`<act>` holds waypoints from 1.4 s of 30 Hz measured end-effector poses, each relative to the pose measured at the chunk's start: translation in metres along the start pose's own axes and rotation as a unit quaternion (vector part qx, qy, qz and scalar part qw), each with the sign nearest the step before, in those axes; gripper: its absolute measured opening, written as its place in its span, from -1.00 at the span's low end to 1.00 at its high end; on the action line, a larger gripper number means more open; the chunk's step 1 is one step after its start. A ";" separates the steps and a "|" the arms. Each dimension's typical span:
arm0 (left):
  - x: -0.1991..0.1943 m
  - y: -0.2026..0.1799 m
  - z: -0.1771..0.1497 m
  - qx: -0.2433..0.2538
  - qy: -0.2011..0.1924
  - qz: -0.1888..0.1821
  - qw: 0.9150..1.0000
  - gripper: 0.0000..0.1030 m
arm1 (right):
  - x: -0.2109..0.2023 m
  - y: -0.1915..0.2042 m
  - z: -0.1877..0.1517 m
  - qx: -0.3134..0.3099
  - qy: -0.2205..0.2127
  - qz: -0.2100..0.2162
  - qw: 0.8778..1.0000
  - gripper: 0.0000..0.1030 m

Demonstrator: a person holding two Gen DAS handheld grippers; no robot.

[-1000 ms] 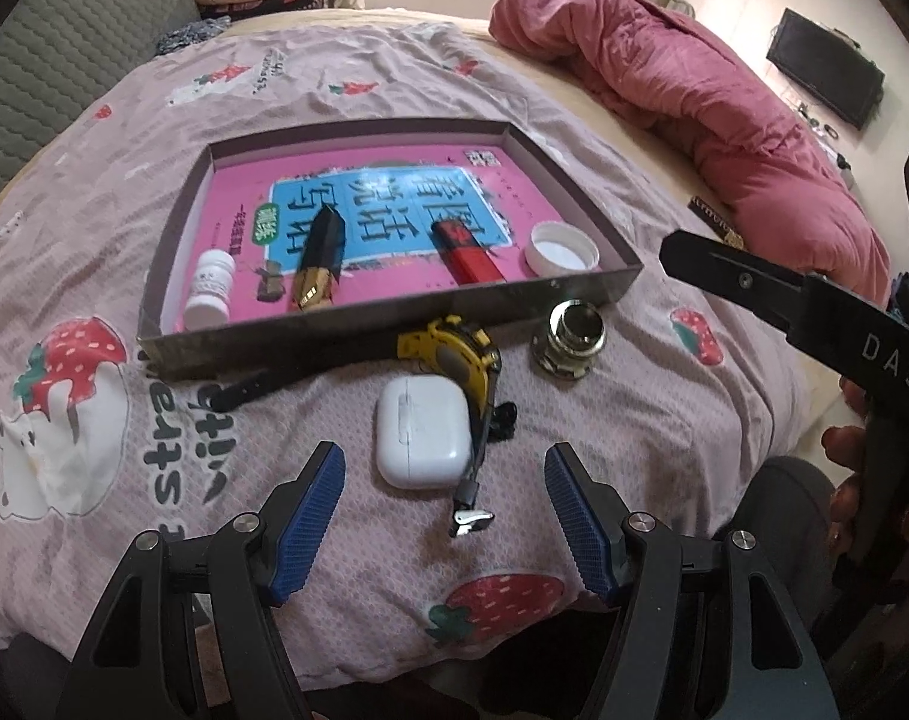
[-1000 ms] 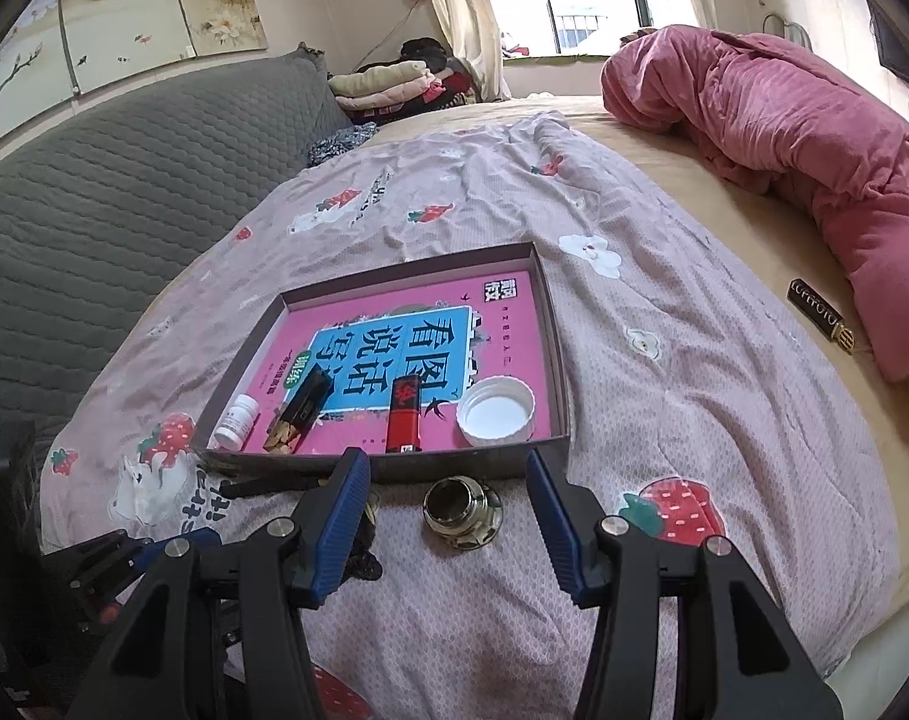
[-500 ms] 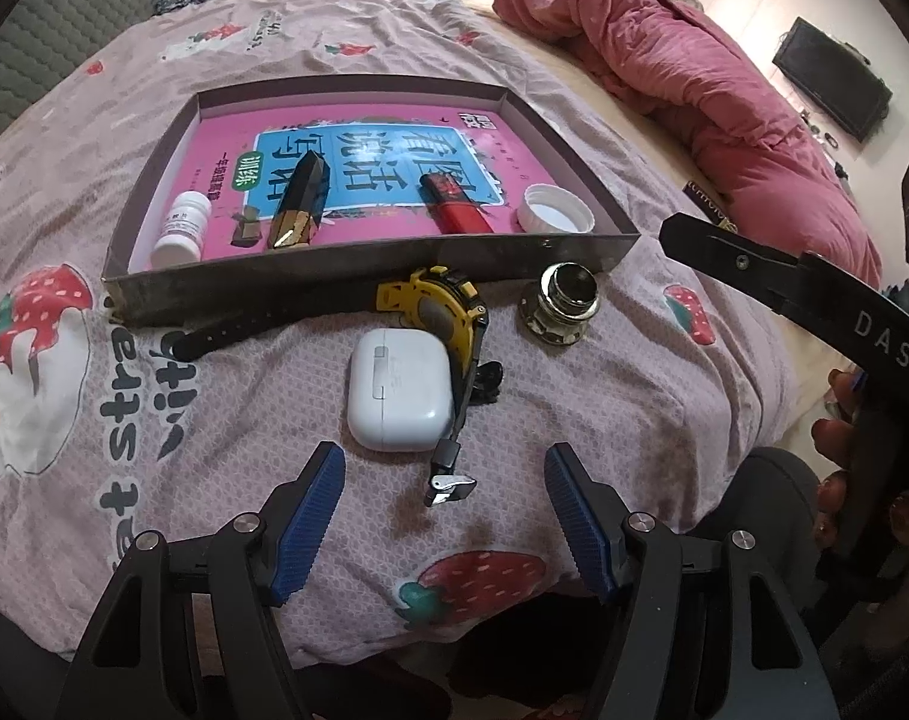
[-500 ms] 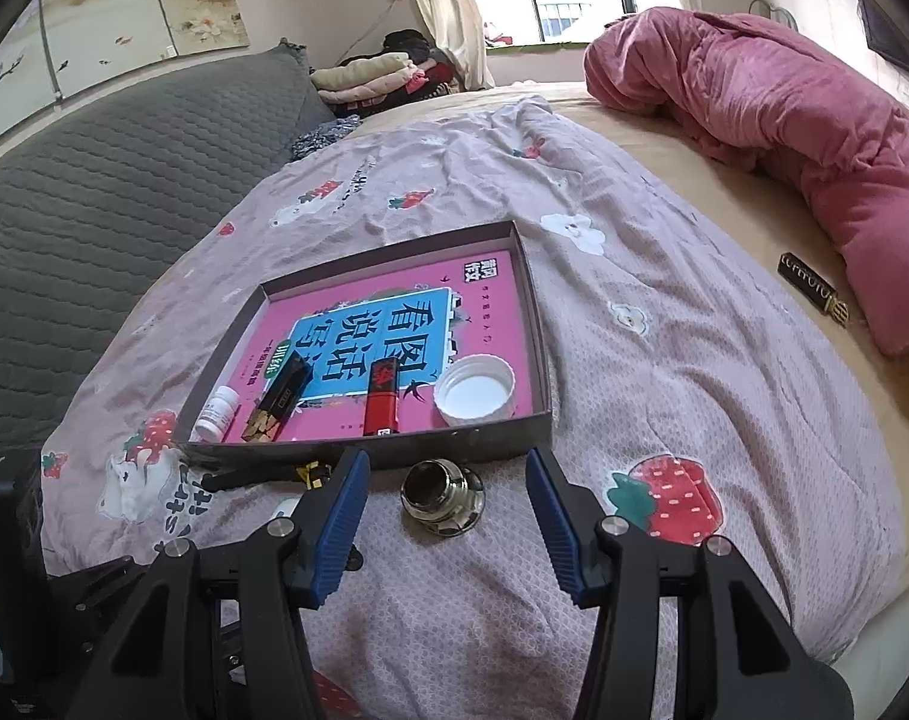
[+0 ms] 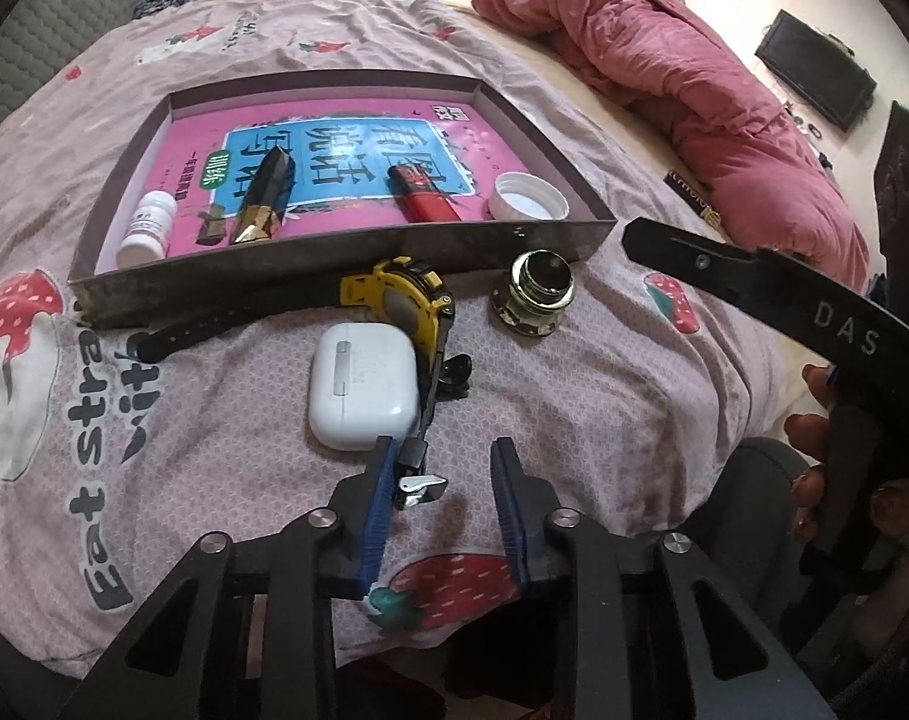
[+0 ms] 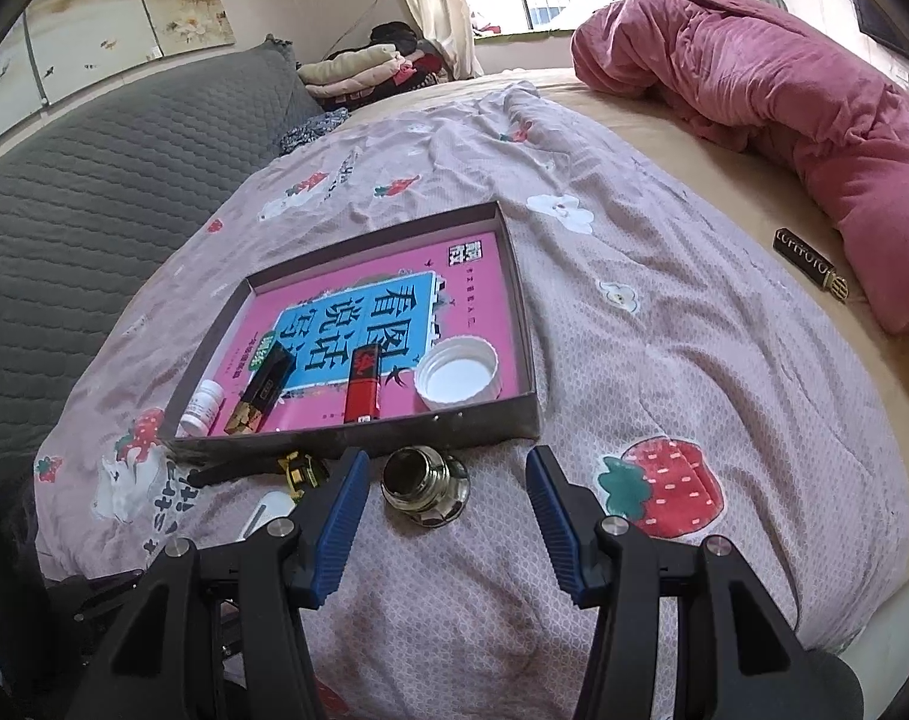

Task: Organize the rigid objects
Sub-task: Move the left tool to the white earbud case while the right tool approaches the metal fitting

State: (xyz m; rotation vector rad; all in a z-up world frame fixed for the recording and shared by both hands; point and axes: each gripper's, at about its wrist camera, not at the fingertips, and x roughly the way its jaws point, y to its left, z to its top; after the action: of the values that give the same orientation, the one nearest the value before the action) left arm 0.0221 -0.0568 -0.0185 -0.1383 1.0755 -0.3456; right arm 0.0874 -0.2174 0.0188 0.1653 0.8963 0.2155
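Metal-buckled, the yellow watch [image 5: 403, 306] lying near the tray [image 5: 346, 252] is being closed upon by the left gripper [image 5: 439, 480], not yet clamped, while the right gripper [image 6: 448, 504] is being held open around the metal fitting [image 6: 425, 483]; a lift into the tray seems next.

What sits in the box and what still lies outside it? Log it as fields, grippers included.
in box: white bottle, black-gold tube, red lighter, white cap
outside on bedspread: yellow watch, white earbud case, metal fitting
left hand-held gripper: closing around watch strap buckle
right hand-held gripper: open, metal fitting between fingers, untouched
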 end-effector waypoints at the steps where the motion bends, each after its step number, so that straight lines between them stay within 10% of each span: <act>1: 0.001 0.000 0.000 0.001 0.000 0.000 1.000 -0.40 | 0.002 0.000 -0.001 -0.002 0.003 -0.001 1.000 0.04; 42: 0.019 0.001 0.004 0.006 -0.004 -0.008 1.000 -0.74 | 0.069 0.021 -0.018 -0.089 0.033 -0.020 0.995 0.03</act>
State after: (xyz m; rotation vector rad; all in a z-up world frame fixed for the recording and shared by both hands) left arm 0.0338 -0.0628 -0.0327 -0.1383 1.0645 -0.3657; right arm 0.1129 -0.1782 -0.0393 -0.0260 0.9393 0.2642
